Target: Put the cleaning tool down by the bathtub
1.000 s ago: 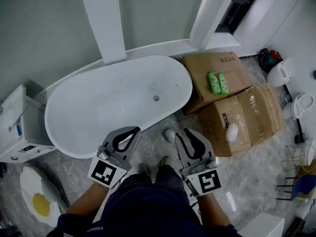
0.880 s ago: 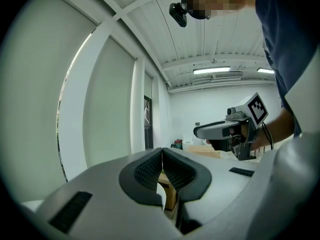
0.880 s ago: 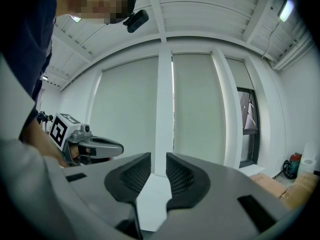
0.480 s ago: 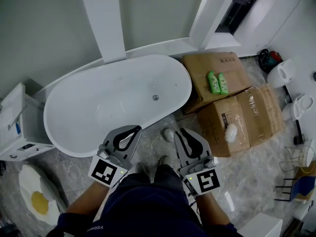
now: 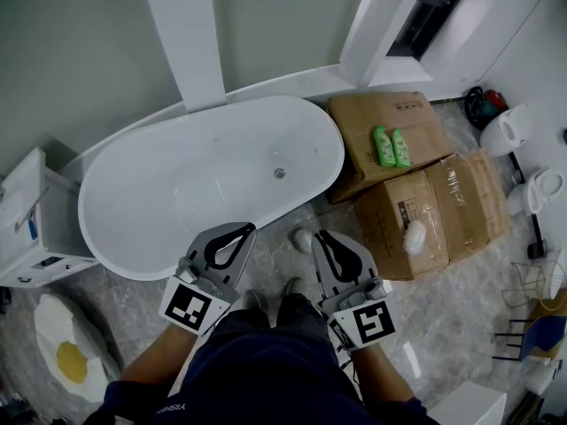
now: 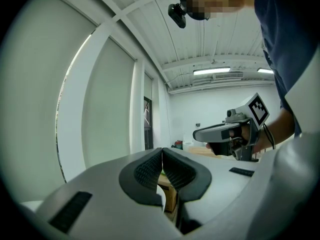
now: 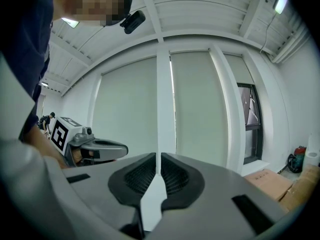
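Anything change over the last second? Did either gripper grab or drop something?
The right gripper has just been closing its jaws. They now stand almost together with a thin gap and nothing between them. Nothing was picked up or let go. The left gripper is shut and empty as before. Both grippers are in the same spot by the bathtub, and the green bottles on the cardboard box have not moved.

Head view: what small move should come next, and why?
Probably draw the right gripper back. Its jaws have just been closing on nothing, the left gripper is shut and empty, and a white round thing, likely the tool, lies on the floor beside the tub.
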The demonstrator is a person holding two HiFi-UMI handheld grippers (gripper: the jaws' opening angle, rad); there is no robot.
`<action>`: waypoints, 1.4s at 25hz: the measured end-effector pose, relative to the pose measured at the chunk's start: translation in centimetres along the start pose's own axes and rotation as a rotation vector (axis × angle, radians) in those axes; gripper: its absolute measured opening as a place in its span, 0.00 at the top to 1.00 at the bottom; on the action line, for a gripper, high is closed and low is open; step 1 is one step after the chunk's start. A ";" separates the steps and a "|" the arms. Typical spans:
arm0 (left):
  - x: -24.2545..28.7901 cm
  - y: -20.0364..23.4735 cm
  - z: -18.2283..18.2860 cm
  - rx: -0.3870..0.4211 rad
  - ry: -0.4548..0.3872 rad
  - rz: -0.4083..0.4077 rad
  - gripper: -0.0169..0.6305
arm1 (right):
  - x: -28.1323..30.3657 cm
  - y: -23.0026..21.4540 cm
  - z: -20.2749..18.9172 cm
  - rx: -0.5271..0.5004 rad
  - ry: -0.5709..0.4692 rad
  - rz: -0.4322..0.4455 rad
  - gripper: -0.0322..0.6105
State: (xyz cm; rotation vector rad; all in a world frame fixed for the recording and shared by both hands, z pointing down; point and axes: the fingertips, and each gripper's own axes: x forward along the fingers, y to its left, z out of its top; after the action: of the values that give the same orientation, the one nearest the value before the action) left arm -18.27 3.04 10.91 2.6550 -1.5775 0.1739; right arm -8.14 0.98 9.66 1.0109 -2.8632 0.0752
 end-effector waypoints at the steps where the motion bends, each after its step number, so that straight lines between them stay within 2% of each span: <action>1: 0.1 0.0 0.0 -0.001 0.000 0.000 0.93 | 0.0 0.0 0.0 0.002 0.001 0.001 0.90; 14: 0.1 0.0 0.2 -0.001 -0.005 -0.009 0.93 | 0.4 0.3 0.1 0.009 0.013 0.004 0.94; 35: 0.5 0.2 -0.5 -0.012 0.003 -0.023 0.93 | 1.1 0.2 -1.0 0.017 0.033 0.028 0.95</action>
State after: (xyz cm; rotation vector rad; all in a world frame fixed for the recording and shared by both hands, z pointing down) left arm -18.22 2.52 11.48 2.6615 -1.5421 0.1667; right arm -9.02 0.52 10.80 0.9637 -2.8520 0.1181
